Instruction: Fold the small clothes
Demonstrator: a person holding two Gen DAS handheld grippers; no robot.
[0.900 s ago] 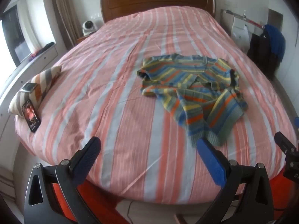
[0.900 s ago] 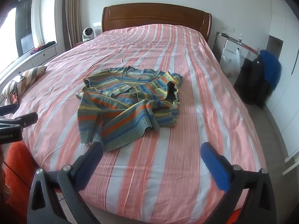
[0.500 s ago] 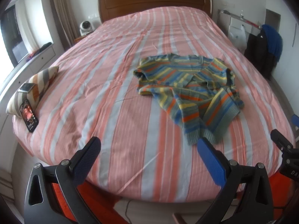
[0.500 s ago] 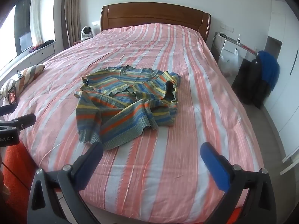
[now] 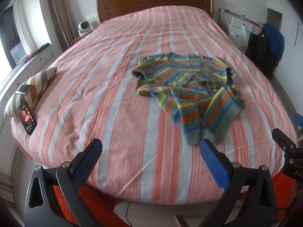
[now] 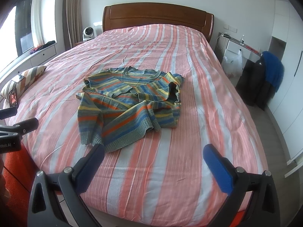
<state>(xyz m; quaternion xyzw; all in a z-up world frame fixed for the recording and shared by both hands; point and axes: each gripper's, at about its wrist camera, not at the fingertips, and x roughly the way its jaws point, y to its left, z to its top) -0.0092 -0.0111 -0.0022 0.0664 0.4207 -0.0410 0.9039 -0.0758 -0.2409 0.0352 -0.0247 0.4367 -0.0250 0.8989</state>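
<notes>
The bed (image 6: 198,113) carries a pink, orange and grey striped cover and ends in a brown wooden headboard (image 6: 157,17) against the white wall. At its left edge lies a striped cushion (image 5: 34,87); a small device rests on top of the cushion and a phone (image 5: 26,117) with a lit screen leans against its near end. A small white fan (image 6: 88,33) stands on the bedside stand left of the headboard. To the right of the bed stand a white side unit with a plastic bag (image 6: 233,64) hanging from it, and dark clothing with a blue garment (image 6: 274,70) draped over the top. Nothing lies on the cover between the grippers and the garment. The striped sweater (image 6: 130,104) lies crumpled near the middle of the bed, toward its foot, knitted in blue, yellow, orange and grey-green bands; its neckline points toward the headboard, and both sleeves are folded across the body, with the ribbed cuffs and hem nearest the foot. The left hand-held gripper (image 5: 151,157) hovers over the foot of the bed with its fingers wide apart and holding nothing, its right finger just short of the sweater's cuffs. The right hand-held gripper (image 6: 153,160) hovers likewise, fingers wide apart and empty, its left finger close to the sweater's hem.
</notes>
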